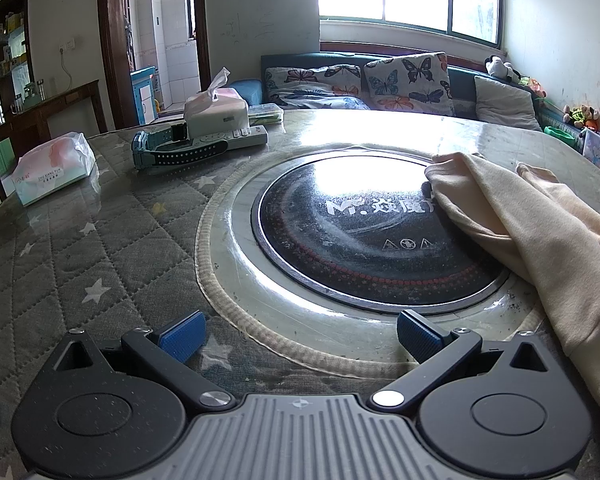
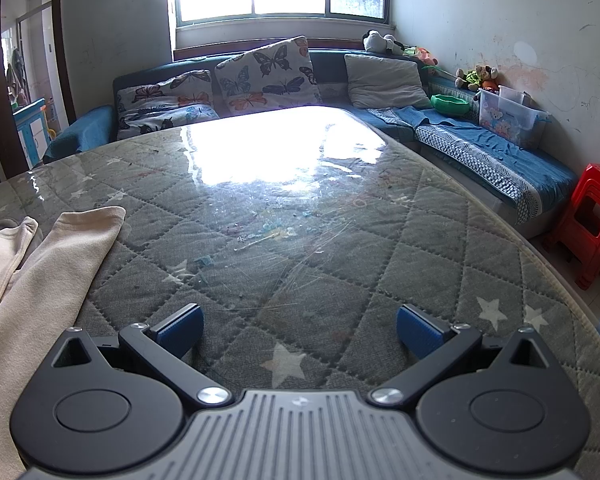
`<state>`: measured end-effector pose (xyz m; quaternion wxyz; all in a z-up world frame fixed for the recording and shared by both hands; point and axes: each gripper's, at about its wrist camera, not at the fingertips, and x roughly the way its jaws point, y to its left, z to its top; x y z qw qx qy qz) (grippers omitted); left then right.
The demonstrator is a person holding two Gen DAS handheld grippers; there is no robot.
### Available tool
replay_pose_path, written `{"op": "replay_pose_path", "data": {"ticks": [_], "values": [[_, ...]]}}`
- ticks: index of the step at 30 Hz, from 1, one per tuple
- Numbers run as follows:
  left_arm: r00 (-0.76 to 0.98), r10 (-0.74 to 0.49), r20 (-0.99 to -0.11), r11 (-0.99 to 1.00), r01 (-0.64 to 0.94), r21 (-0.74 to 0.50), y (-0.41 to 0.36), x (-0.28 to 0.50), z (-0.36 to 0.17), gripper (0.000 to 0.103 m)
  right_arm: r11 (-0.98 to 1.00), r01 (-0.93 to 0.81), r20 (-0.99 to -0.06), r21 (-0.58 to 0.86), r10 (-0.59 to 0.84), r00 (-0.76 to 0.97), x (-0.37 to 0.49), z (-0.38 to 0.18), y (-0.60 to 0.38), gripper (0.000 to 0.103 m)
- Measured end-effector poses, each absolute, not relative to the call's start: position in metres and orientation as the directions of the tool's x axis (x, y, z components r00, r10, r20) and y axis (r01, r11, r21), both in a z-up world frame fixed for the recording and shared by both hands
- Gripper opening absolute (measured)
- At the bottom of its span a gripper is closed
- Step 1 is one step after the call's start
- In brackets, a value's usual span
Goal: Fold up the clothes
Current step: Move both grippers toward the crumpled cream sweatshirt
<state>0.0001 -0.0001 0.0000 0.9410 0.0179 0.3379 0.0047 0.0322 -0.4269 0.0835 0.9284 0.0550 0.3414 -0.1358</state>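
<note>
- On the bench (image 1: pixel 80 248), right side in the left wrist view: one cream garment (image 1: pixel 540 232), loosely crumpled, not folded flat.
- Two sleeve-like ends on it (image 2: pixel 88 232); long axis runs from near edge toward the far side. In the left view one end points left and overlaps the rim of the round black cooktop (image 1: pixel 360 232) set into the bench.
- Right wrist view: same garment at the left edge, ends pointing away from the camera.
- Left tool (image 1: pixel 298 334): blue pads spread wide, nothing between, garment to its right, apart.
- Right tool (image 2: pixel 300 332): pads spread wide, empty, over bare quilted cover; garment just left of it.
- Elsewhere: two tissue packs (image 1: pixel 54 168), one remote (image 1: pixel 236 138), one blue watch (image 1: pixel 168 152).
- Beyond: sofa, two butterfly pillows (image 2: pixel 268 76), one red stool (image 2: pixel 592 220).
</note>
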Motion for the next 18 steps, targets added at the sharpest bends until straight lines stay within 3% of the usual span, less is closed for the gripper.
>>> {"op": "replay_pose_path", "data": {"ticks": [9,18], "values": [[0.744,0.065,-0.665,0.998,-0.055,0.036,-0.005,0.003,0.004,0.103,0.957,0.291,-0.647,0.009,-0.216,0.731,0.034,0.053,-0.418,0.103],[0.738,0.047,-0.673,0.999,-0.042,0.024,-0.032,-0.012,0.017,0.103,0.964,0.263,-0.632,0.037,-0.182,0.753,0.013,0.056,-0.413,0.103]]}}
